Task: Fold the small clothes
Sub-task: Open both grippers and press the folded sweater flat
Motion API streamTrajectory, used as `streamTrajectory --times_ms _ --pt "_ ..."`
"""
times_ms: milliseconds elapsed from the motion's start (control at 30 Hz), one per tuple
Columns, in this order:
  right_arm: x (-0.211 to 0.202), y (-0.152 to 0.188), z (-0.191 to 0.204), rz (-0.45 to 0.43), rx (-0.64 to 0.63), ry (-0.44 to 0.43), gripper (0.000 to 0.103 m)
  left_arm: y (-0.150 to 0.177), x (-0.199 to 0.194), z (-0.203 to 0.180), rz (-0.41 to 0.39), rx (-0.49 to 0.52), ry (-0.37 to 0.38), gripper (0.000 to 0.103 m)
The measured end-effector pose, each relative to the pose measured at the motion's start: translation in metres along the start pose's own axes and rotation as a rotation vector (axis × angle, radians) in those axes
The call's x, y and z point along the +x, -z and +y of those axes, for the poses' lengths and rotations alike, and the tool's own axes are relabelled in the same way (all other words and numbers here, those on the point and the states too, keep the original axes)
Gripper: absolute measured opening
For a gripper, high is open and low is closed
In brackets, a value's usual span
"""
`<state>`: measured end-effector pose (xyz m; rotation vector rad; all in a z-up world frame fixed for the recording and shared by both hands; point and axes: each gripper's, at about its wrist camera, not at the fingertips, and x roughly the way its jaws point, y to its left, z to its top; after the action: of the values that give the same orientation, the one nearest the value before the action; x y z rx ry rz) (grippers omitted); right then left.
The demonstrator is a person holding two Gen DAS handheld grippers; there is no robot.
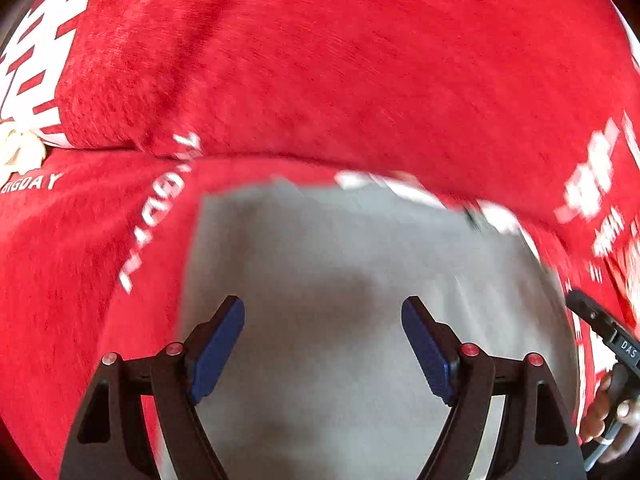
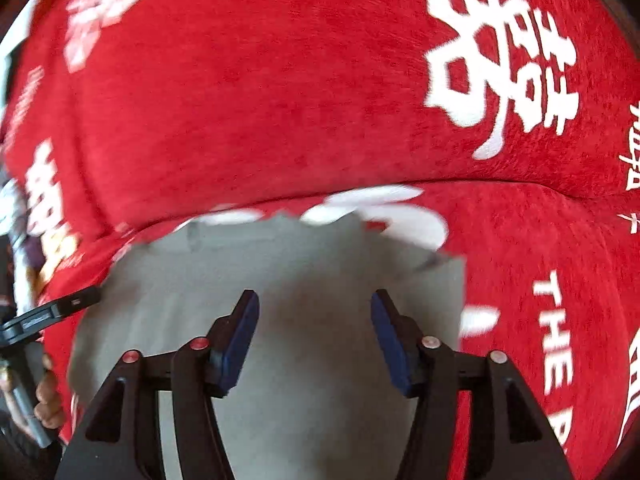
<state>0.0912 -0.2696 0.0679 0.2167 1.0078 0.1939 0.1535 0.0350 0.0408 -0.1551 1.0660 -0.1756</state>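
A light grey garment (image 1: 340, 264) lies flat on a red plush blanket (image 1: 320, 60) with white lettering. In the left wrist view my left gripper (image 1: 323, 332) is open and empty, hovering over the grey cloth near its left part. In the right wrist view the same grey garment (image 2: 280, 272) fills the lower middle, and my right gripper (image 2: 315, 324) is open and empty above it. The garment's far edge is blurred in both views. The other gripper shows at the right edge of the left view (image 1: 608, 332) and at the left edge of the right view (image 2: 52, 312).
The red blanket (image 2: 280, 80) covers the whole surface around the garment and forms a raised fold behind it. A hand (image 1: 604, 412) holds the other tool at the right edge; a hand (image 2: 48, 396) shows at the left edge of the right view.
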Motion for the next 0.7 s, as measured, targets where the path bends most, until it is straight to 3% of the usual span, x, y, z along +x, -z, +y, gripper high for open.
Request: streamTrajectory --times_ms 100,200,267,433,533,700 --pt "-0.009 0.041 0.033 0.019 -0.111 -0.006 0.067 0.038 0.001 -0.028 0.000 0.079 -0.035 0.082" --pt "-0.001 0.070 0.042 0.036 -0.161 0.059 0.066 0.059 0.003 -0.026 -0.033 0.096 -0.092 0.082" --pt "-0.007 0.077 0.019 0.015 -0.131 0.090 0.066 0.064 -0.003 -0.012 -0.028 0.072 -0.107 0.082" --pt "-0.049 0.086 -0.026 -0.019 0.039 0.058 0.067 0.075 -0.038 0.032 -0.051 -0.059 -0.095 0.082" --pt "-0.066 0.094 -0.007 -0.061 0.001 0.058 0.067 0.085 -0.049 0.040 -0.066 -0.104 -0.077 0.082" --pt "-0.044 0.116 0.036 0.009 -0.103 0.029 0.067 0.102 -0.032 0.023 -0.026 -0.092 -0.084 0.082"
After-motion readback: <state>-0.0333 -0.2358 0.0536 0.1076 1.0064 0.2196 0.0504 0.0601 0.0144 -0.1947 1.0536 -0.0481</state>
